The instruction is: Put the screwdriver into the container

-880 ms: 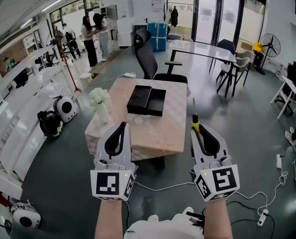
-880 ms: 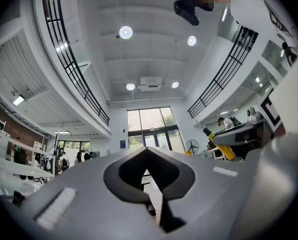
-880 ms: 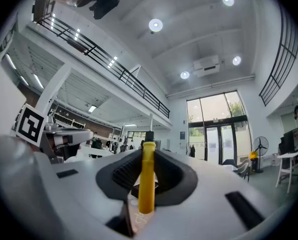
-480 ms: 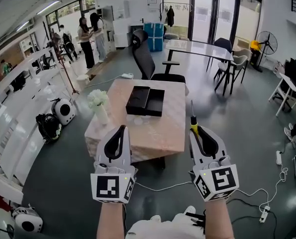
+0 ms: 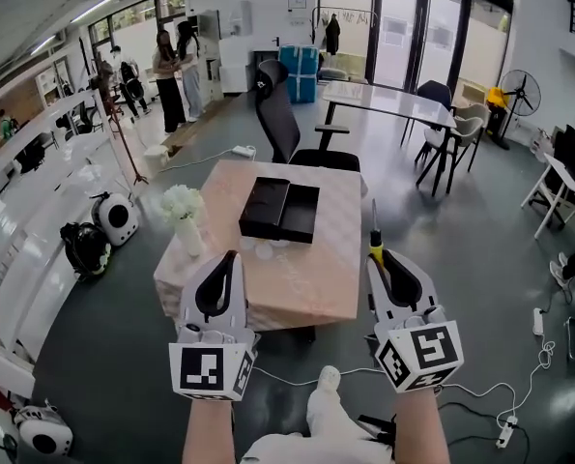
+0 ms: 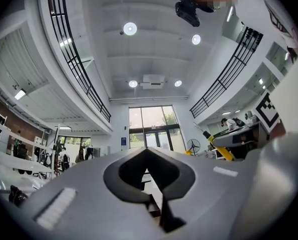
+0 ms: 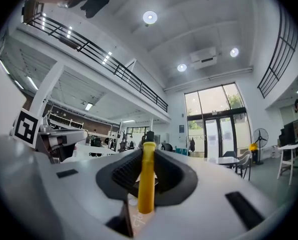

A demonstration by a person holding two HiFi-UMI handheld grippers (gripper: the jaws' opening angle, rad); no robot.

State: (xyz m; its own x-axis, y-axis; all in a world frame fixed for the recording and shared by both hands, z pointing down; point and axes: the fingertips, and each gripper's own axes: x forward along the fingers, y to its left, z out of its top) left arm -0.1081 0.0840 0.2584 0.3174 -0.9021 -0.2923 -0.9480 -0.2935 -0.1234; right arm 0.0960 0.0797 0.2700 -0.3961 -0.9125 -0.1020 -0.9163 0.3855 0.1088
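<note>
The screwdriver (image 5: 374,243) has a yellow handle and a thin dark shaft that points up and away from me. My right gripper (image 5: 381,259) is shut on its handle (image 7: 147,179), which stands upright between the jaws. My left gripper (image 5: 229,261) is held level beside it, shut, with nothing between its jaws (image 6: 146,149). The container (image 5: 280,209) is a black, flat, open box on the pinkish table (image 5: 311,278). Both grippers hover in the air short of the table's near edge, the right one near its right corner.
A white vase of flowers (image 5: 184,216) stands on the table's left side. A black office chair (image 5: 285,124) is behind the table. Round white machines (image 5: 113,217) sit on the floor at left, and cables with a power strip (image 5: 504,431) lie at right. People (image 5: 171,66) stand far back left.
The whole view has come closer to the table, and a foot now shows below between the grippers. Both grippers keep the same pose, the right still holding the screwdriver.
</note>
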